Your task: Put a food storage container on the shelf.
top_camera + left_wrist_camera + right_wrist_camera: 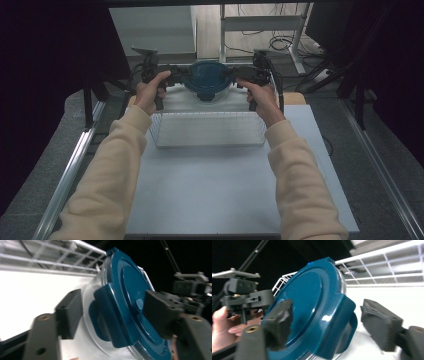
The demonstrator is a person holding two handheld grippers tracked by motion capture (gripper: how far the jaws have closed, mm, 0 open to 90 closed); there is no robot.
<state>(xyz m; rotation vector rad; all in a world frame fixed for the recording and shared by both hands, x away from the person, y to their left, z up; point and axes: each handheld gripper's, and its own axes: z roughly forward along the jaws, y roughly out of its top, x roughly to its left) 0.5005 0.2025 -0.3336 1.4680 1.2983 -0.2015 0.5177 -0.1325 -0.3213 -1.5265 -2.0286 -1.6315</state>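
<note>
Both tongs [112, 315] [327, 325] open astride the blue-lidded container [207, 80], its base partly hidden.

The person wears long, loose cream-yellow sleeves [112, 165] that end at the wrists, leaving the left hand [148, 92] and right hand [261, 97] bare. The left gripper [172, 75] and right gripper [239, 75] are matte black, each trailing a black cable [278, 85]. A grey three-cornered plate [144, 50] tops the left one. Up close, the blocky black jaws carry thick dark pads [70, 311] and round brass-coloured screw inserts [45, 317]
</note>
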